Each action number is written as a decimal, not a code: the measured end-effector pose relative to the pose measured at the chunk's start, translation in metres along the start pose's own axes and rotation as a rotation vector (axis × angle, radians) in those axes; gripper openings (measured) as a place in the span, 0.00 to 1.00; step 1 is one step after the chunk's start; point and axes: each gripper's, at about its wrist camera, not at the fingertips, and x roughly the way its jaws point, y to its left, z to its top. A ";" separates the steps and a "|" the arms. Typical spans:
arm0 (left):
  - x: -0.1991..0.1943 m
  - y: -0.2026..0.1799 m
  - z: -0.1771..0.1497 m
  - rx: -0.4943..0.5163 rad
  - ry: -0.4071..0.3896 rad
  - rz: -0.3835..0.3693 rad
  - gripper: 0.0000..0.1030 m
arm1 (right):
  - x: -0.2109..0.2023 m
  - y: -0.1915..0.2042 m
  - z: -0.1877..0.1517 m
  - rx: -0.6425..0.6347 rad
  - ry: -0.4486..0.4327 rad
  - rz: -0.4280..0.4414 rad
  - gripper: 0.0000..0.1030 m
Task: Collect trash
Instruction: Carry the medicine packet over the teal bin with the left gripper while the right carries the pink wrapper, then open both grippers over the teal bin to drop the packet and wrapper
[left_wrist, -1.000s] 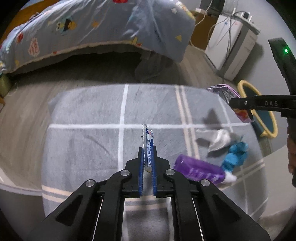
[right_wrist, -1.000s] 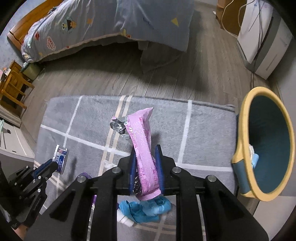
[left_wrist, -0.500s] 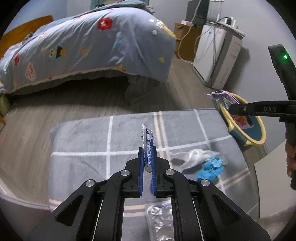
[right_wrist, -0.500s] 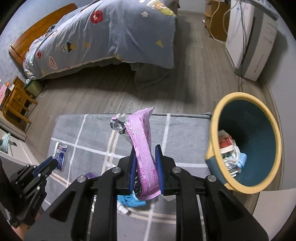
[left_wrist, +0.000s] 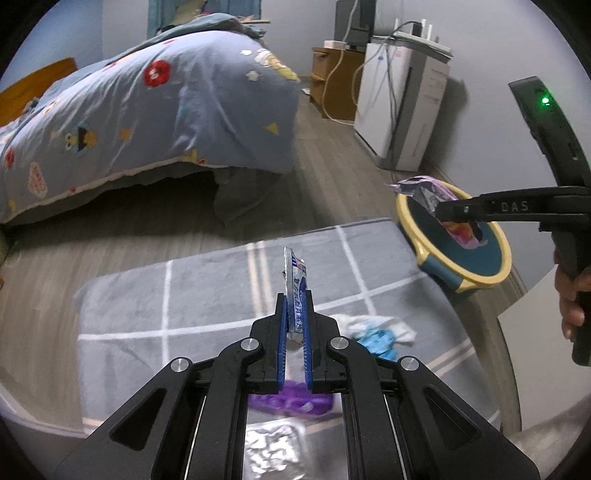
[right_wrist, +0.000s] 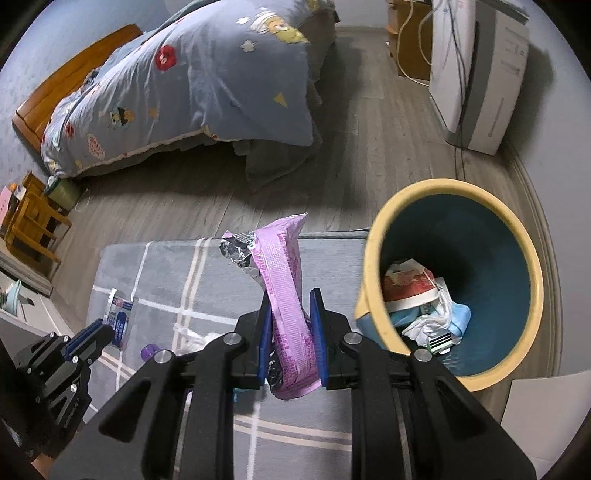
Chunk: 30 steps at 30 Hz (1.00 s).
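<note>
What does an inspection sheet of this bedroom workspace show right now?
Surface: grey checked rug on wood floor.
Job's things: pink wrapper, blue-white sachet, both held; yellow-rimmed bin partly filled.
Clutter: blue glove, white tissue, purple item, foil pack on rug.
Grippers: left gripper shut on sachet; right gripper shut on wrapper.
Cables: several on white appliance.
Surroundings: bed with blue quilt.

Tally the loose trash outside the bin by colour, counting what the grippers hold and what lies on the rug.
Pink: 1, wrapper in right gripper
Blue-and-white: 1, sachet in left gripper
Purple: 1, packet on rug
Blue: 1, crumpled piece
White: 1, tissue
Silver: 1, foil pack
Total: 6
</note>
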 end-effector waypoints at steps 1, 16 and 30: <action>0.002 -0.006 0.001 0.006 0.002 -0.010 0.08 | 0.000 -0.006 0.001 0.010 -0.004 0.004 0.18; 0.033 -0.126 0.029 0.233 0.022 -0.156 0.08 | -0.022 -0.142 0.020 0.211 -0.077 -0.125 0.18; 0.109 -0.215 0.073 0.360 0.067 -0.214 0.11 | 0.002 -0.200 0.005 0.344 -0.015 -0.103 0.19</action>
